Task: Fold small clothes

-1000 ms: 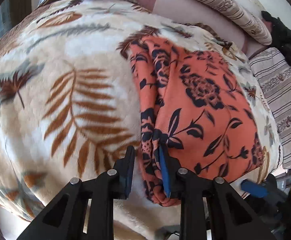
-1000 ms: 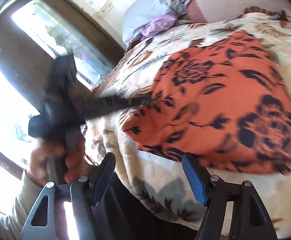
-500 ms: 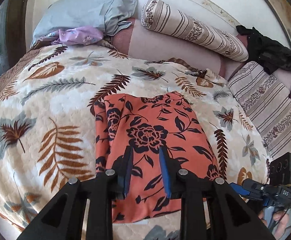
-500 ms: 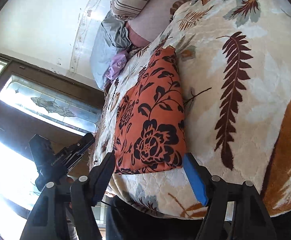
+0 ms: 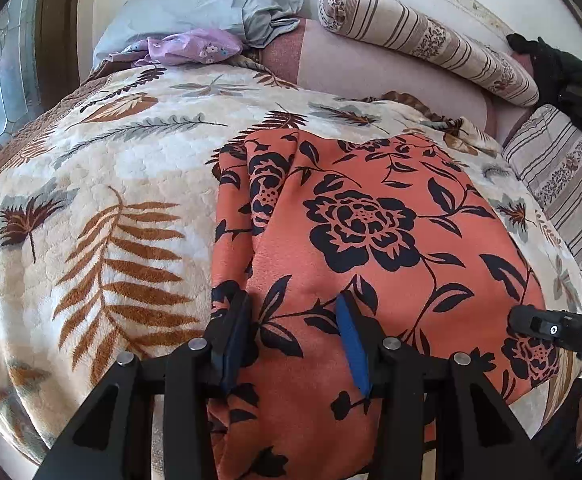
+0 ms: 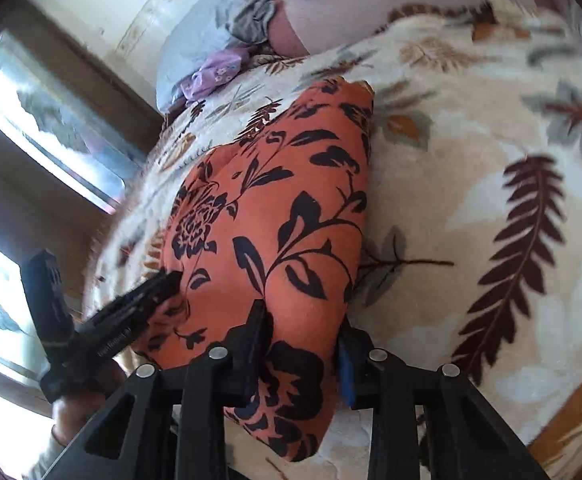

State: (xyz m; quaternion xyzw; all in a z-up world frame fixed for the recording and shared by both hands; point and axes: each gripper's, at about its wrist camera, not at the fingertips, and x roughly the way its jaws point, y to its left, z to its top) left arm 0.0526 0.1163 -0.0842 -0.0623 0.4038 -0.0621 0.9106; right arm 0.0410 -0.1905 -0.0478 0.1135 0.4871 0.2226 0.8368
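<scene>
An orange cloth with black flowers (image 5: 363, 232) lies folded on a cream leaf-print blanket (image 5: 91, 200). My left gripper (image 5: 291, 320) is open over the cloth's near left part, its fingers resting on the fabric. The cloth also shows in the right wrist view (image 6: 275, 216). My right gripper (image 6: 303, 340) has its jaws on either side of the cloth's near right edge, with fabric bulging between them; the grip looks partly closed. The left gripper (image 6: 159, 284) shows there at the cloth's left side.
A grey pillow (image 5: 211, 4) and a purple cloth (image 5: 187, 46) lie at the bed's far left. A striped bolster (image 5: 431, 40), a striped cushion (image 5: 563, 176) and dark clothing (image 5: 563, 76) are at the far right. A window (image 6: 51, 120) is on the left.
Both grippers have come back down onto the cloth. My left jaws have opened wider over the near left part. My right jaws have narrowed around the near right edge.
</scene>
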